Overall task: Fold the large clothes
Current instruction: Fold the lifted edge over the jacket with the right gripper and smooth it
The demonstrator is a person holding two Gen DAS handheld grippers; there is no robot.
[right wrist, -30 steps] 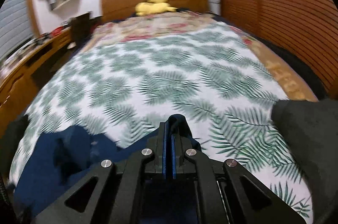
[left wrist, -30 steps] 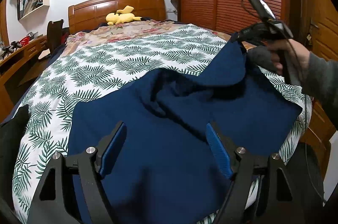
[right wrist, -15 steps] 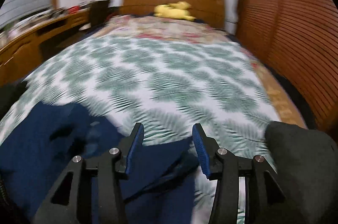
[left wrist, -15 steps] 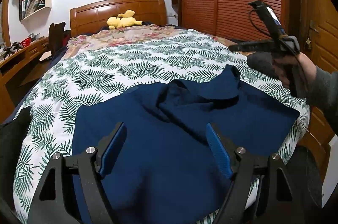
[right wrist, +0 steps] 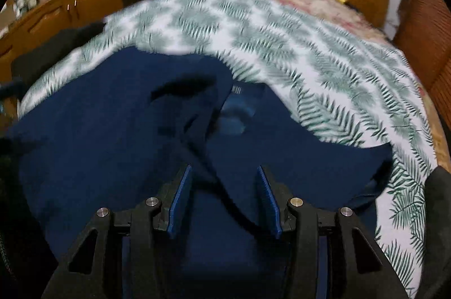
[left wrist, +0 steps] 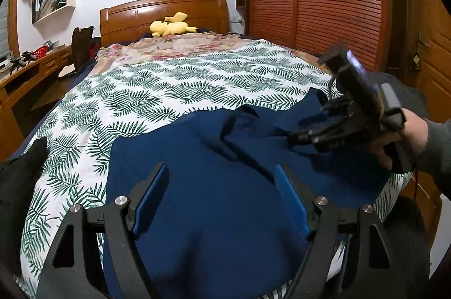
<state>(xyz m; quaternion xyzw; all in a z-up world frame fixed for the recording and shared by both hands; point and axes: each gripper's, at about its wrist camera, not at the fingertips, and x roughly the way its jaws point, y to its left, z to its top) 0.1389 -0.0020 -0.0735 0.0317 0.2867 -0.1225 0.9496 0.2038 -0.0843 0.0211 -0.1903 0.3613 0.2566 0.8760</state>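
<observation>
A large navy garment (left wrist: 214, 203) lies rumpled on the near end of a bed with a fern-print cover (left wrist: 146, 90). A ridge of folds runs across the garment's middle. My left gripper (left wrist: 220, 167) hovers open over the near part, nothing between its blue pads. In the right wrist view the garment (right wrist: 98, 135) shows a pale neck label (right wrist: 234, 115). My right gripper (right wrist: 224, 169) is open just above a dark fold and grips nothing. From the left wrist view a hand holds the right gripper (left wrist: 298, 135) low over the garment's right side.
A yellow plush toy (left wrist: 169, 28) lies by the wooden headboard (left wrist: 163, 14). A slatted wardrobe (left wrist: 324, 2) lines the right side, and a wooden desk (left wrist: 25, 73) the left. Dark cloth (left wrist: 17, 172) hangs at the bed's left edge. The fern cover (right wrist: 324, 50) beyond the garment is bare.
The right gripper opened and let go of the raised corner of the garment, which dropped onto the bed. It then swung down and rolled toward the garment. The left gripper stayed put.
</observation>
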